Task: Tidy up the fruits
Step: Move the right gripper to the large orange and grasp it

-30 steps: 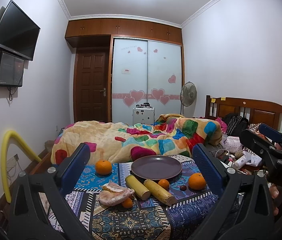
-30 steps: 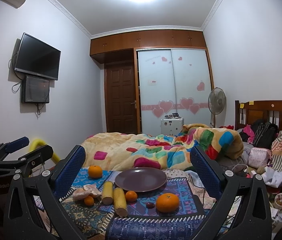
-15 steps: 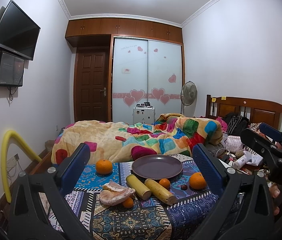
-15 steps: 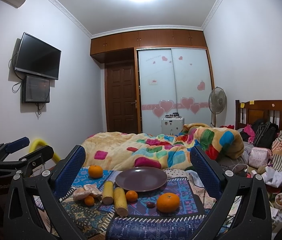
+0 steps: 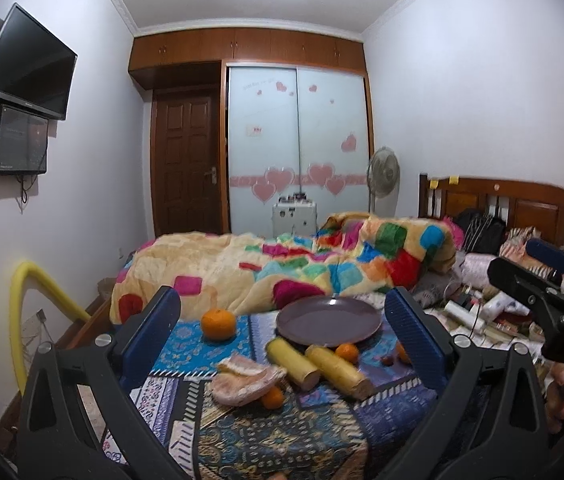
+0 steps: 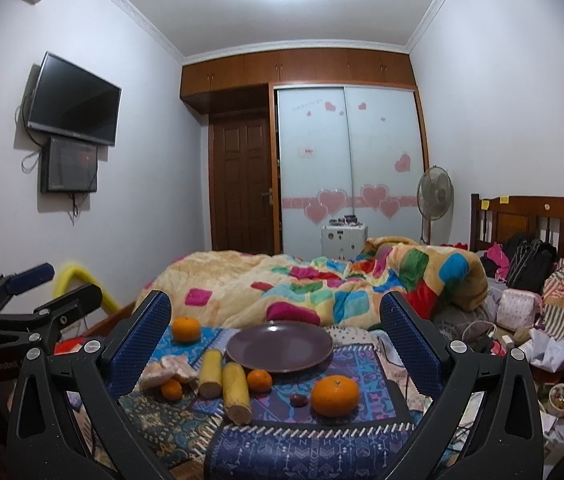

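While both cameras look across the patterned surface toward the bed, we read the scene from left to right like this:

Left gripper [image 5: 282,320]: we see its blue-padded jaws spread wide with nothing between them, held above the near edge of the surface [image 5: 282,440]; it also shows at the left edge of the right wrist view [image 6: 38,292].
Far-left orange [image 6: 186,329]: it sits alone at the back left corner, apart from the other fruit.
Pale peel-like scraps [image 6: 168,370]: they lie left of the cut stalks, with a small orange [image 6: 171,389] touching their near side.
Two yellow cut stalks [image 6: 224,380]: we cannot tell exactly what they are; they lie side by side just in front of the plate's left rim.
Purple plate [image 6: 280,346]: it is bare and stands at the middle back of the surface, next to the quilt [image 6: 302,284] on the bed.
Small mandarin [image 6: 259,380]: it rests against the plate's near rim.
Dark small fruit [image 6: 299,400]: it lies just left of the big orange; we cannot tell its kind.
Big orange [image 6: 335,396]: it stands front right, apart from the plate.
Right gripper [image 6: 276,328]: we see the jaws wide apart and holding nothing, framing the plate and fruit.
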Tool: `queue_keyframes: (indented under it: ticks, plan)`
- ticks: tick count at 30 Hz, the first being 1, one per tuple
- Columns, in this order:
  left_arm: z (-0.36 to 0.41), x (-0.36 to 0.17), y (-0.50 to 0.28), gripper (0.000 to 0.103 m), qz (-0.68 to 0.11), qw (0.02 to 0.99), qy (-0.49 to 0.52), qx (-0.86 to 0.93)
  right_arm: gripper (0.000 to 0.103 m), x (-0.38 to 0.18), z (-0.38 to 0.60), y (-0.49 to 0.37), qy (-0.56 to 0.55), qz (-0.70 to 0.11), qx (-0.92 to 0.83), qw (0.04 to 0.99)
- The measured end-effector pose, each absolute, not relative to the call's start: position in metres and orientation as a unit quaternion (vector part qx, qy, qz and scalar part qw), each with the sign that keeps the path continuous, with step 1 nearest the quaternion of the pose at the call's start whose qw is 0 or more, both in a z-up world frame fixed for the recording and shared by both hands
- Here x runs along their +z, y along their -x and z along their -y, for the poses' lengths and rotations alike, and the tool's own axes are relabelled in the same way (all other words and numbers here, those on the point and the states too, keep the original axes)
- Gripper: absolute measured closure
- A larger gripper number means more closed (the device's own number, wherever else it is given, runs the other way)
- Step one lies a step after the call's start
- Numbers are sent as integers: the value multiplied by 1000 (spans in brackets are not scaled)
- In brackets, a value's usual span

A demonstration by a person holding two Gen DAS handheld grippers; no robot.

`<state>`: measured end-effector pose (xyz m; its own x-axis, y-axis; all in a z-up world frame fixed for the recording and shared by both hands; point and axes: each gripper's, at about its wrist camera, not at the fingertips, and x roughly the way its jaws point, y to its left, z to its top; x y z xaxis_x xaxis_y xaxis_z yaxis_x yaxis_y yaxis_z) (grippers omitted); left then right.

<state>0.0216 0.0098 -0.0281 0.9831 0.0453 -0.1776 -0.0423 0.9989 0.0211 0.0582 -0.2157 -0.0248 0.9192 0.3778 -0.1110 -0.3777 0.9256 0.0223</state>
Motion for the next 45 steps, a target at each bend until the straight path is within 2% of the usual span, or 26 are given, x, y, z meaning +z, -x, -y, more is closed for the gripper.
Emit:
queue_keyframes:
  ticks: [19, 27, 28, 30, 34, 37, 38, 42, 44, 45]
  plan:
    - [-72, -133, -122, 0, -287, 957, 36, 25, 0, -111, 232, -147, 67, -226, 128, 963]
    - [-77, -155, -148, 1, -325, 944, 54, 11, 0, -134, 235, -179, 72, -281, 136, 947]
    - [-75, -157, -151, 2, -326, 944, 52, 10, 0, -136, 234, -182, 72, -285, 139, 945]
    - [-74, -159, -156, 12, -330, 943, 48, 9, 0, -140, 233, -186, 73, -289, 143, 944]
    - [-75, -160, -161, 20, -331, 942, 62, -5, 0, -144, 228, -193, 73, -292, 157, 941]
    - [-75, -157, -161, 30, -328, 943, 64, -8, 1, -143, 225, -198, 80, -289, 165, 940]
    - [-75, -156, -160, 36, -327, 943, 63, -9, 1, -143, 223, -200, 81, -290, 167, 939]
    - [-75, -149, -153, 52, -323, 945, 44, -2, 17, -145, 221, -211, 78, -306, 176, 932]
    - [-76, -147, -147, 57, -321, 947, 28, -2, 23, -147, 221, -215, 71, -317, 181, 928]
    - [-77, -146, -143, 59, -321, 947, 20, 0, 30, -148, 222, -217, 67, -322, 183, 926]
